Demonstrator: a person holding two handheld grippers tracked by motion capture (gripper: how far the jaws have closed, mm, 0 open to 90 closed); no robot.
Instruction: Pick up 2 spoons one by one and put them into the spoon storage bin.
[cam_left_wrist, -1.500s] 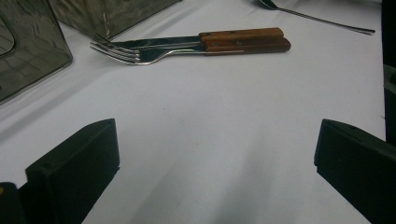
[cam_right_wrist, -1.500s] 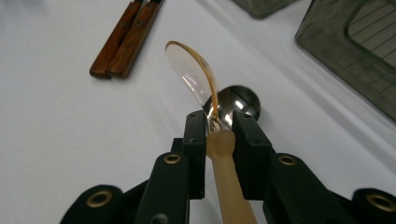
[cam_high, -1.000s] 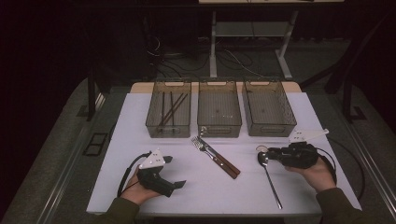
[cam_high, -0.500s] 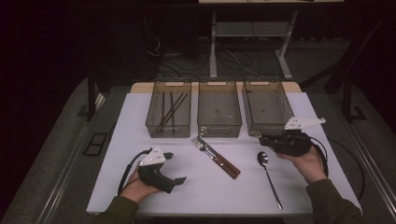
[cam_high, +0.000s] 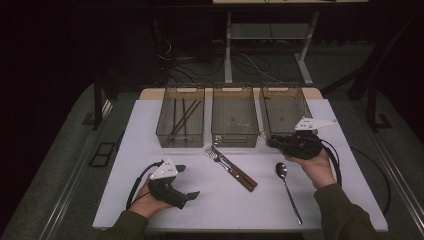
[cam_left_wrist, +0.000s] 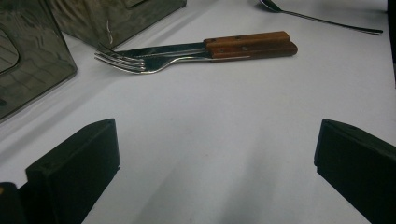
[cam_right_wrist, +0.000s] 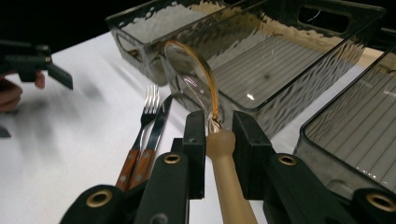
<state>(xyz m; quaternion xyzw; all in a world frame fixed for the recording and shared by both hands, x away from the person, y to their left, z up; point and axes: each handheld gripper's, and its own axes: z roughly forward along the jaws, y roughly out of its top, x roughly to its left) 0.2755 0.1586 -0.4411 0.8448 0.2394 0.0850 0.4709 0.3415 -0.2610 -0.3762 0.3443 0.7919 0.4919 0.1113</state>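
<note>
So the right tongs (cam_right_wrist: 218, 140) are clamped on the neck of a see-through amber plastic spoon with a tan handle (cam_right_wrist: 219, 149), bowl tipped upward in front of the middle smoky ribbed plastic bin (cam_right_wrist: 280, 65). From the high view those right tongs (cam_high: 272, 142) sit just off the front corner of the right-hand smoky bin (cam_high: 285, 107), held above the white desk (cam_high: 150, 135) by the person's right hand (cam_high: 312, 167).

Using the middle bin (cam_high: 235, 117) as the landmark: just in front of it lie a steel fork with a brown wooden handle (cam_high: 220, 157) and a steel knife with a matching wooden handle (cam_high: 242, 175), side by side and touching, handles pointing away from the bin toward the near edge. In front and to the right of it is an all-metal spoon (cam_high: 286, 182), lying flat on the desk near the right hand. To its left is the third smoky bin (cam_high: 181, 117), with a few dark thin sticks (cam_high: 184, 115) inside, can't tell exactly what they are.

The left tongs (cam_high: 187, 182) rest low on the desk, well in front and left of the middle bin, spread wide with nothing between them; the left gripper view shows the two black tips far apart, looking at the fork (cam_left_wrist: 135, 60) and knife (cam_left_wrist: 224, 46).

No brand names, labels or readable writing anywhere I can make out.
</note>
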